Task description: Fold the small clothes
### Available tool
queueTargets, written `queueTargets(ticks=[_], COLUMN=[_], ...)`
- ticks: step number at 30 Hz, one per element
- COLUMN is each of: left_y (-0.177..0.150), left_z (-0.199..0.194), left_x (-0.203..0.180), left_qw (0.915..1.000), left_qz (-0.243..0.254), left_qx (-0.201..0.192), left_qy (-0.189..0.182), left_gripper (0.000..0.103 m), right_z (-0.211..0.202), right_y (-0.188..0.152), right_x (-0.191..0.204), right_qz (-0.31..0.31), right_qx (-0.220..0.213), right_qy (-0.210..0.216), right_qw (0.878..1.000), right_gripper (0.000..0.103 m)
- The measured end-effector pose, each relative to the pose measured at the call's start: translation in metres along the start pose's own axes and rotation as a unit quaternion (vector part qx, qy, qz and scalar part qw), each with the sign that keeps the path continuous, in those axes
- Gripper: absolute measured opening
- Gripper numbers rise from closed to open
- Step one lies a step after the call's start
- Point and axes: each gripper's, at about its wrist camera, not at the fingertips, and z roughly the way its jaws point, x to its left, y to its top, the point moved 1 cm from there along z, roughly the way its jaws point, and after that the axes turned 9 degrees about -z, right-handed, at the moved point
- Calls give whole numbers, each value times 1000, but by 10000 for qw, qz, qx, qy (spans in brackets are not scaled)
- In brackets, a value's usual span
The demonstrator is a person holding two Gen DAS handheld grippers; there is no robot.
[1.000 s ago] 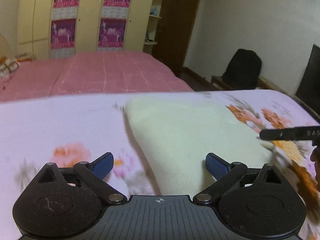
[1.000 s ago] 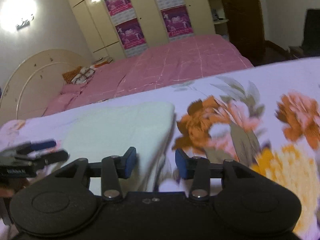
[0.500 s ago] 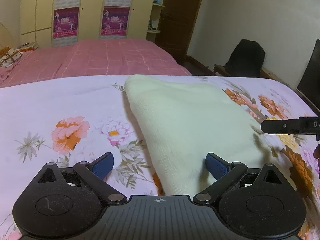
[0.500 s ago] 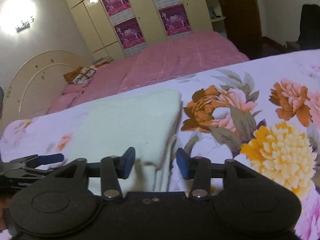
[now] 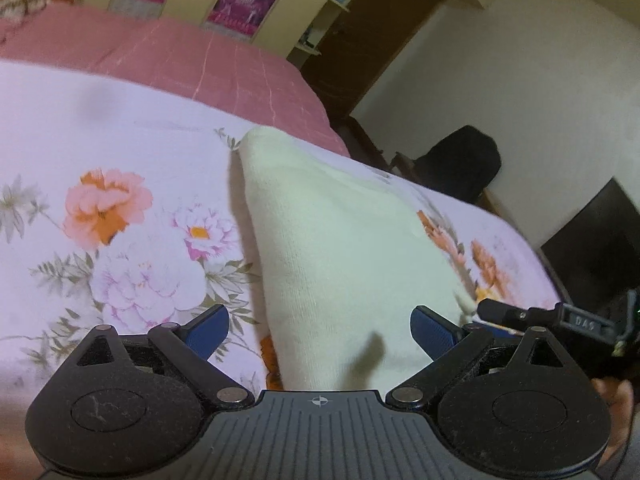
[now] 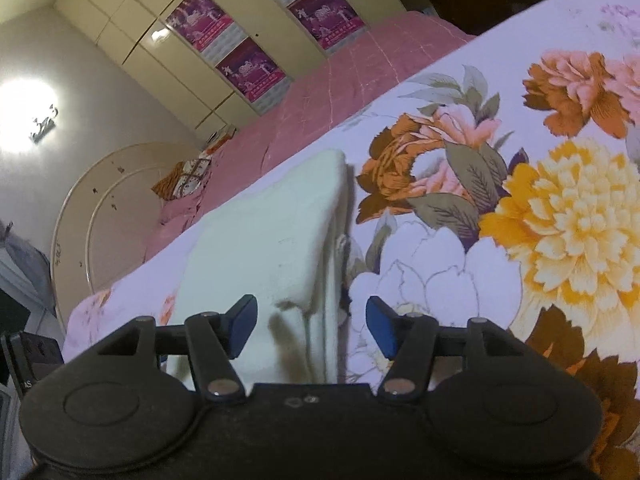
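Observation:
A folded cream cloth (image 5: 340, 240) lies flat on the floral bedsheet (image 5: 120, 220). My left gripper (image 5: 320, 330) is open wide and hovers over the cloth's near left edge; its blue pads touch nothing. In the right wrist view the same cloth (image 6: 272, 240) shows its layered right edge. My right gripper (image 6: 312, 332) straddles that near right corner while its jaws are opening, and the pads stand clear of the fabric. One finger of the right gripper (image 5: 520, 314) pokes in at the right of the left wrist view.
The floral sheet (image 6: 520, 200) stretches wide to the right of the cloth. Behind it is a pink bed (image 5: 180, 52) with a round headboard (image 6: 100, 200). A black chair (image 5: 460, 164) and a dark panel (image 5: 600, 240) stand by the far wall.
The right jaws have spread wider around the cloth's corner. Both views have rolled and dropped a little closer to the cloth. The left jaws stay equally wide.

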Motion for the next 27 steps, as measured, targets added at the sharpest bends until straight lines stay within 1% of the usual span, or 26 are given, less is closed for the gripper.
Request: queueTargets(ticks=[2, 5, 7, 8, 11, 12, 14, 15, 16, 19, 21, 22, 23, 24, 26, 27], left_y=[0, 0, 1, 2, 4, 4, 5, 6, 6, 8, 10, 11, 11, 12, 12, 13], left_z=[4, 7, 5, 3, -1, -2, -2, 0, 2, 9, 16, 20, 24, 30, 35, 39], left_x=[2, 3, 5, 7, 13, 15, 21, 23, 25, 28, 29, 27, 27, 27, 26, 25], left_qw=[10000, 9999, 9999, 9998, 9997, 9995, 9987, 9982, 9975, 9950, 9928, 9923, 9912, 9902, 9905, 9904], left_qz=[-73, -102, -133, -154, -216, -260, -419, -501, -583, -811, -910, -923, -945, -995, -938, -941], left_qx=[33, 32, 27, 27, 39, 41, 63, 73, 83, 179, 311, 356, 441, 548, 585, 587], left_qy=[-35, -42, -63, -80, -135, -168, -274, -325, -385, -559, -712, -751, -813, -816, -823, -829], left_gripper=[91, 91, 91, 91, 91, 91, 91, 91, 91, 91, 89, 87, 74, 69, 68, 68], right_z=[4, 14, 22, 22, 14, 12, 9, 9, 10, 20, 24, 26, 27, 29, 35, 36], right_y=[1, 2, 2, 2, 6, 6, 6, 7, 7, 7, 5, 5, 5, 5, 5, 5], right_x=[-3, -4, -3, -4, -5, -5, -7, -8, -9, -14, -15, -16, -17, -18, -15, -12], right_qz=[106, 150, -156, -261, -161, -141, -40, -15, 2, 129, 139, 181, 239, 299, 230, 90], right_qx=[24, 66, 179, 168, 62, 52, 82, 127, 168, 388, 390, 364, 364, 393, 529, 538], right_qy=[140, 153, -282, -310, -423, -388, -81, 48, 104, 200, 243, 310, 393, 510, 716, 695], right_qw=[9998, 9997, 9993, 9990, 9990, 9991, 9999, 9999, 9998, 9990, 9988, 9987, 9983, 9975, 9958, 9961], right_gripper=[60, 59, 48, 48, 48, 51, 55, 60, 63, 63, 62, 64, 64, 64, 64, 64])
